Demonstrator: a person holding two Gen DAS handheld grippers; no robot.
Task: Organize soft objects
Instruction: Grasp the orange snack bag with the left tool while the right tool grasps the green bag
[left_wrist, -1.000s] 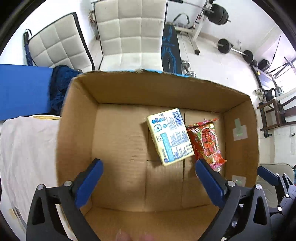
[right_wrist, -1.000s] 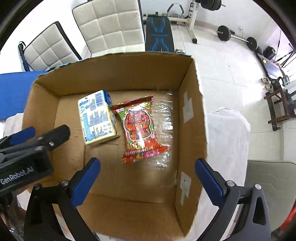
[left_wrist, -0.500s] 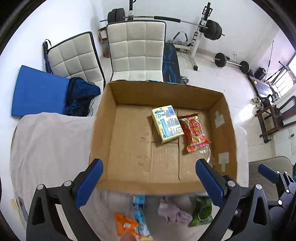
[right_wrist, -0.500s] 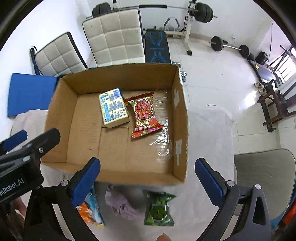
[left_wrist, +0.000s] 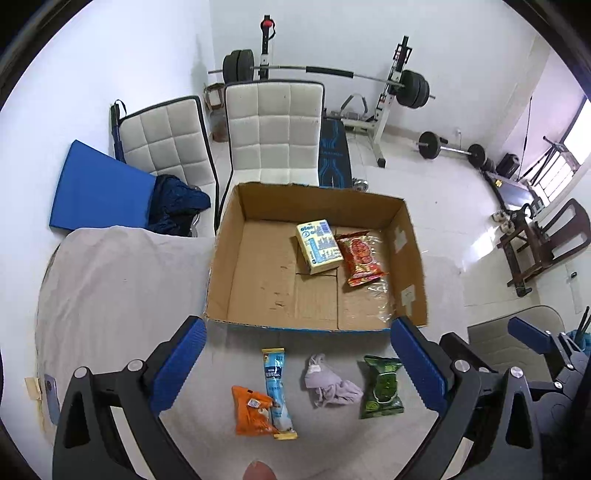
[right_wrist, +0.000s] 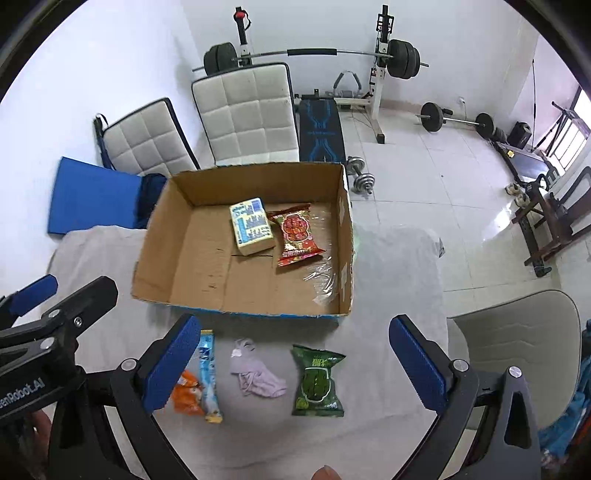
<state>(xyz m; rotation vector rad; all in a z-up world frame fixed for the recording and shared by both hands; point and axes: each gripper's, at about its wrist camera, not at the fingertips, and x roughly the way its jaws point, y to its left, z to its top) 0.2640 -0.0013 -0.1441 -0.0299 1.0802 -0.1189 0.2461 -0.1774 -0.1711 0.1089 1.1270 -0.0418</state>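
Note:
An open cardboard box (left_wrist: 229, 258) (right_wrist: 155, 266) sits on a white-covered table. Inside lie a yellow-and-blue pack (left_wrist: 317, 245) (right_wrist: 252, 225) and a red snack bag (left_wrist: 360, 256) (right_wrist: 297, 234). In front of the box lie an orange packet (left_wrist: 249, 410) (right_wrist: 184, 397), a blue stick pack (left_wrist: 277, 391) (right_wrist: 208, 376), a lilac cloth (left_wrist: 330, 384) (right_wrist: 255, 373) and a green snack bag (left_wrist: 382, 386) (right_wrist: 317, 382). My left gripper (left_wrist: 295, 363) and right gripper (right_wrist: 293, 360) are both open and empty, held above these loose items.
Two white padded chairs (left_wrist: 273, 133) and a blue mat (left_wrist: 96, 188) stand behind the table. Gym weights and a barbell rack (left_wrist: 384, 96) fill the far floor. A grey chair (right_wrist: 517, 339) stands at the right of the table.
Both grippers have pulled back and up from over the box. The loose items in front of the box have come into view. Both stay open.

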